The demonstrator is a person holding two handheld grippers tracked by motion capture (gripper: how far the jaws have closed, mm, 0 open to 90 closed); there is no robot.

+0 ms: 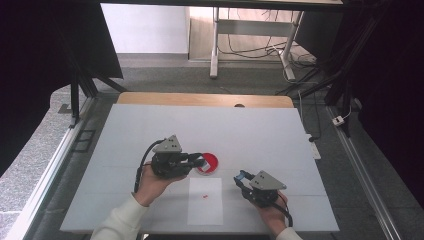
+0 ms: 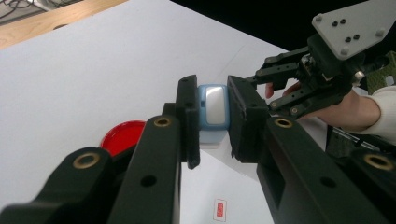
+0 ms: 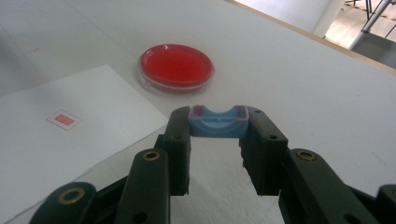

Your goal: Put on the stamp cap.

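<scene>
The left tongs are clamped on a small pale-blue case with a whitish window, pinched across its short sides so that its long axis stands upright between the jaws, window facing back along the tongs. In the high view these tongs lie level and point right, just above the near-left rim of the red dish. The right tongs grip a matching blue cap, a shallow tray with a curved hollow; its long axis runs across from jaw to jaw and its hollow faces up. From above, the right tongs sit near and right of the dish, pointing far-left, well apart from the left pair.

The two blue pieces seem to be held apart, with the dish and the white sheet with its small red label lying on the bench between the hands. The next move probably calls for setting one piece down, or lining cap and case up squarely.
</scene>
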